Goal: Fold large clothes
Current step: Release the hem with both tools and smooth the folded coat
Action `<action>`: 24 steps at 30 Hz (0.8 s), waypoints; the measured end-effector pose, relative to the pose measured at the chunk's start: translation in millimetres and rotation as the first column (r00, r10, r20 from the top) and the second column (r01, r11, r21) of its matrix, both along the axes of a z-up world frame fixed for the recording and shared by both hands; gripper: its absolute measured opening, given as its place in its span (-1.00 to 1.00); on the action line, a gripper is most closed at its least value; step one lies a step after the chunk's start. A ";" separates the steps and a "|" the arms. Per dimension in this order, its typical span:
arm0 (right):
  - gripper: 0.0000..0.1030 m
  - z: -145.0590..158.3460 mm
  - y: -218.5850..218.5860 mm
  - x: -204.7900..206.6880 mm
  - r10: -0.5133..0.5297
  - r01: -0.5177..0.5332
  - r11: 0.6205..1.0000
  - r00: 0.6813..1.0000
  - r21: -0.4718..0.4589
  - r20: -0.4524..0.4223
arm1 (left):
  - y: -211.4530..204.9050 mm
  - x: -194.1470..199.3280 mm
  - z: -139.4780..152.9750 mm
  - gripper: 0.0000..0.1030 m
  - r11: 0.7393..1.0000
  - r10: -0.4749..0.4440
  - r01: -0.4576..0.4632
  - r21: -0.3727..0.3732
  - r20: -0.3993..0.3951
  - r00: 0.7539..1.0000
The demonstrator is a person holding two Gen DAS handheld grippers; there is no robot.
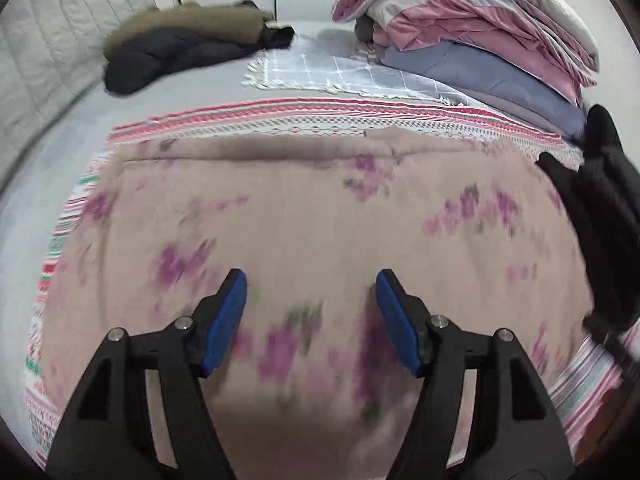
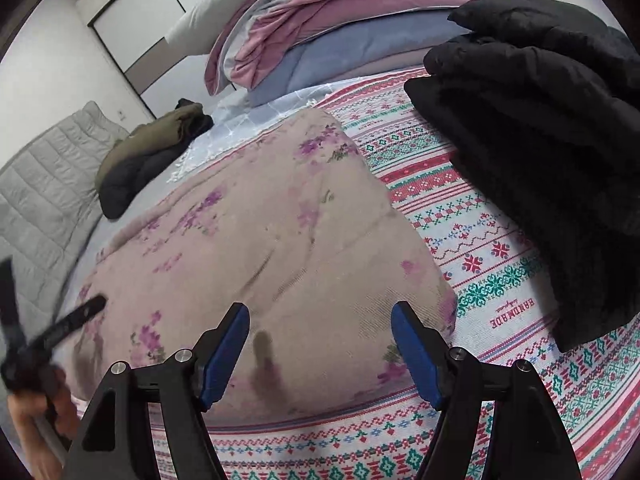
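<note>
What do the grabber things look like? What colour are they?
Both look alike. The left gripper and the right gripper each have two black plastic fingers with triangle cut-outs, round silver bolts at the joints, and flat bright blue pads on the inner sides.

wrist views: 2 | facing: downward, close | shared: floral garment

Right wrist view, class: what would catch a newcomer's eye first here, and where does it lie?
The pink floral garment spreads across the middle of the bed, on a patterned red, green and white blanket. To its right sits a bulky black padded jacket. At the far end rises a stack of pink and blue bedding.
</note>
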State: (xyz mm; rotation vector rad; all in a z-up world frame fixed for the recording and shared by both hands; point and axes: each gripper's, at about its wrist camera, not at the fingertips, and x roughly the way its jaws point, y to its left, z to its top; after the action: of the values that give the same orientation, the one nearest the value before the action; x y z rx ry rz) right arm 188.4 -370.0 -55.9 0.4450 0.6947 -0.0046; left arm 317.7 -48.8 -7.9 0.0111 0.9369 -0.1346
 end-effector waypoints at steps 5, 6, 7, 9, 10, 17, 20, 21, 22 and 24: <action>0.45 -0.5 -4.4 1.6 0.011 -0.011 1.000 1.000 0.008 -0.005 | -36.5 73.6 13.4 0.34 0.971 -0.159 0.166 0.171 -0.053 0.986; 0.45 -1.6 -5.3 2.2 0.010 -0.010 1.000 1.000 0.011 -0.012 | -39.2 79.4 12.5 0.42 0.965 -0.174 0.184 0.188 -0.069 0.982; 0.45 -2.5 -6.6 3.2 0.008 -0.008 1.000 1.000 0.016 -0.014 | -43.4 92.4 10.5 0.51 0.956 -0.197 0.215 0.197 -0.107 0.974; 0.45 -2.2 -4.8 4.0 0.010 -0.010 1.000 1.000 0.021 -0.019 | -46.0 106.4 9.4 0.52 0.952 -0.220 0.243 0.187 -0.135 0.966; 0.45 -1.7 -3.1 3.9 0.017 -0.016 1.000 1.000 0.018 -0.020 | -46.6 114.1 9.0 0.52 0.953 -0.237 0.258 0.159 -0.139 0.962; 0.45 -5.5 0.9 6.3 0.032 -0.031 0.999 0.998 0.014 -0.046 | -68.9 140.4 -34.8 0.53 0.913 -0.306 0.368 0.178 -0.298 0.904; 0.45 -5.3 0.9 6.1 0.031 -0.030 0.999 0.999 0.016 -0.044 | -68.5 143.8 -44.5 -0.57 0.943 -0.272 0.317 0.100 -0.315 0.909; 0.45 -5.3 0.6 6.4 0.030 -0.030 0.999 0.999 0.016 -0.042 | -68.2 143.6 -43.4 -0.86 0.949 -0.261 0.302 0.093 -0.310 0.914; 0.45 -5.0 0.9 6.1 0.028 -0.027 0.999 0.999 0.016 -0.039 | -73.6 138.4 -38.3 -0.88 0.948 -0.239 0.283 0.147 -0.260 0.935; 0.45 -4.6 0.5 6.0 0.023 -0.022 1.000 0.999 0.020 -0.036 | -85.2 129.5 -28.9 -0.90 0.936 -0.224 0.267 0.230 -0.197 0.954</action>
State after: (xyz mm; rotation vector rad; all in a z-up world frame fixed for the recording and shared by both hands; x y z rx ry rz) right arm 194.3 -369.6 -60.5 0.4564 0.7362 0.0155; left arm 447.1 -134.0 -36.8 0.3619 1.1151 -0.2504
